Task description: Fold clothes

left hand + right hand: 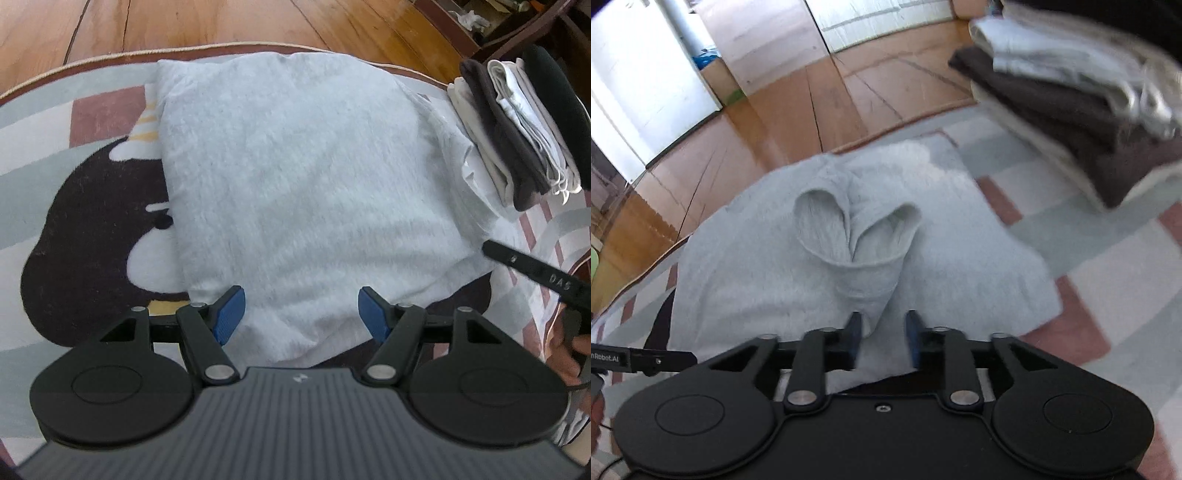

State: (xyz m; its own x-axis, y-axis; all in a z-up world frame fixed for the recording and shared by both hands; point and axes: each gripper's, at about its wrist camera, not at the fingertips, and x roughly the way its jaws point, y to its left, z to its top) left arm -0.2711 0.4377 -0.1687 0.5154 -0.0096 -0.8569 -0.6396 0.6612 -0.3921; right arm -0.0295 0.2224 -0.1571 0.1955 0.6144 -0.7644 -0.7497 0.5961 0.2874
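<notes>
A light grey garment (295, 177) lies flat on a patterned rug (92, 118). My left gripper (301, 314) hovers over its near edge, blue pads (231, 314) wide apart and nothing between them. In the right wrist view the same garment (746, 266) has a sleeve (857, 236) pulled up into a cone that narrows into my right gripper (882, 334). Its fingers stand close together with the bunched sleeve end between them. That view is motion-blurred.
A stack of folded clothes (517, 140) (1071, 92), brown and white, sits on the rug to the right. Wooden floor (221, 22) lies beyond the rug's edge. A black arm of the other tool (535, 273) and a hand (569, 354) show at right.
</notes>
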